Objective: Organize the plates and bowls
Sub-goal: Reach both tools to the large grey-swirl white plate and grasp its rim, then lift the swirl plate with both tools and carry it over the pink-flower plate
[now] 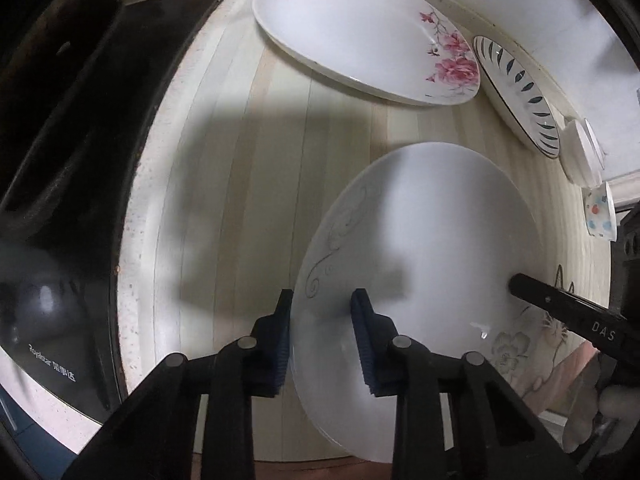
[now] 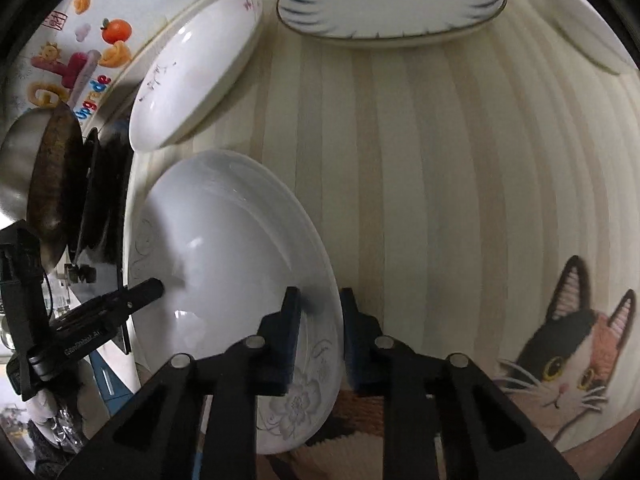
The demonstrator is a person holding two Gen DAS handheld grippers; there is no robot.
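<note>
Striped mat [image 2: 440, 184] bears rose plate [image 1: 360, 36], blue-leaf plate [image 2: 392, 0], white bowl [image 1: 580, 152].

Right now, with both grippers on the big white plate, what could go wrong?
1. The left gripper and right gripper straddle only opposite rims of the white plate; the smooth glaze might slip.
2. Swinging it could strike the pink-flower plate or blue-striped plate lying nearby.

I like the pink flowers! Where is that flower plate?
In the left wrist view, the pink-flower plate lies at the top, beside the blue-leaf plate and beyond the grey-flower plate.
</note>
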